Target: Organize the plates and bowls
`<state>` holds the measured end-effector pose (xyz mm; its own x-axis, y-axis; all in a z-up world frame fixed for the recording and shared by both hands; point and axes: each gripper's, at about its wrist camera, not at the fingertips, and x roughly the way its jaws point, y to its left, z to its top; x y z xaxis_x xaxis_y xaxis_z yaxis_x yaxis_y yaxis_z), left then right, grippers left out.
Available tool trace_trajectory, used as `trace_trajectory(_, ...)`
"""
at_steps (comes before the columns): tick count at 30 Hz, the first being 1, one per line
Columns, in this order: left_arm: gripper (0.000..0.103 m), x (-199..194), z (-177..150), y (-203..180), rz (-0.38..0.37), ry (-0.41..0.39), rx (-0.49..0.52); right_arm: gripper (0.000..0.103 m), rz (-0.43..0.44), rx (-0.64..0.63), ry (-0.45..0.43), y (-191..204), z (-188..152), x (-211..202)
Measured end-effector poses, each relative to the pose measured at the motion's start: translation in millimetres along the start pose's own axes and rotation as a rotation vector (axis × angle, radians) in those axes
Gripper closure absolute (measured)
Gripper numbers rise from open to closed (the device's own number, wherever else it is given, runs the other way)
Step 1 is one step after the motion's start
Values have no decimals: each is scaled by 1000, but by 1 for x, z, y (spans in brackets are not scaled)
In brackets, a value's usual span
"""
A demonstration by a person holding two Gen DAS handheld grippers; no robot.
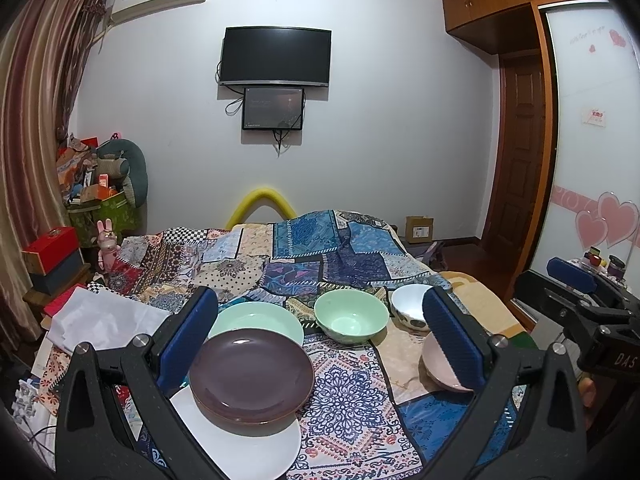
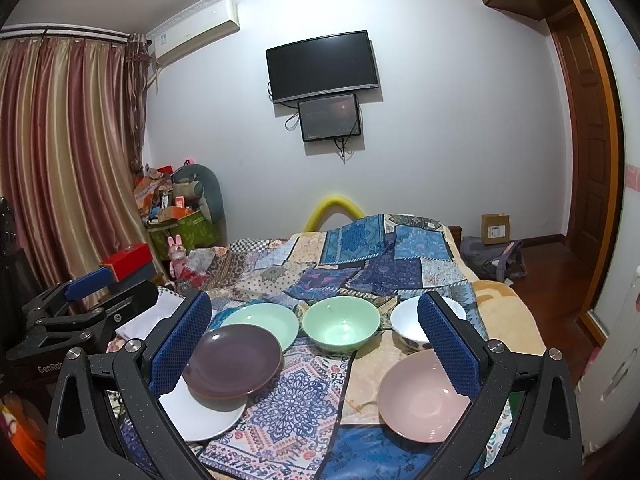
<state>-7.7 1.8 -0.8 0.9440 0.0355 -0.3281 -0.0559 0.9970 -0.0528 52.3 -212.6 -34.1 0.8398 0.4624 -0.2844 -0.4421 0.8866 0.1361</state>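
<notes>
Left claw (image 1: 320, 340) and right claw (image 2: 314, 344) both gape apart, empty, above the bed (image 2: 400, 264). Brown plate (image 2: 233, 361) sits on white plate (image 2: 200, 416); green plate (image 2: 260, 322) behind, bowls apart. Stacking looks unfinished; next move needs a rim grip.

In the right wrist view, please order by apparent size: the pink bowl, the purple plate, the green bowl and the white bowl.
1. pink bowl and purple plate: they look about equal, and both lie nearest the camera, so I do not rank them.
2. green bowl.
3. white bowl, partly hidden by a gripper finger.
</notes>
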Motion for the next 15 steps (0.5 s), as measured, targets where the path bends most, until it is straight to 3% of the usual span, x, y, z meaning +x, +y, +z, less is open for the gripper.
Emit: trace_trajectory(15,0,34,-9,41,44,105,43,0,13,-17,87,13,-9,38)
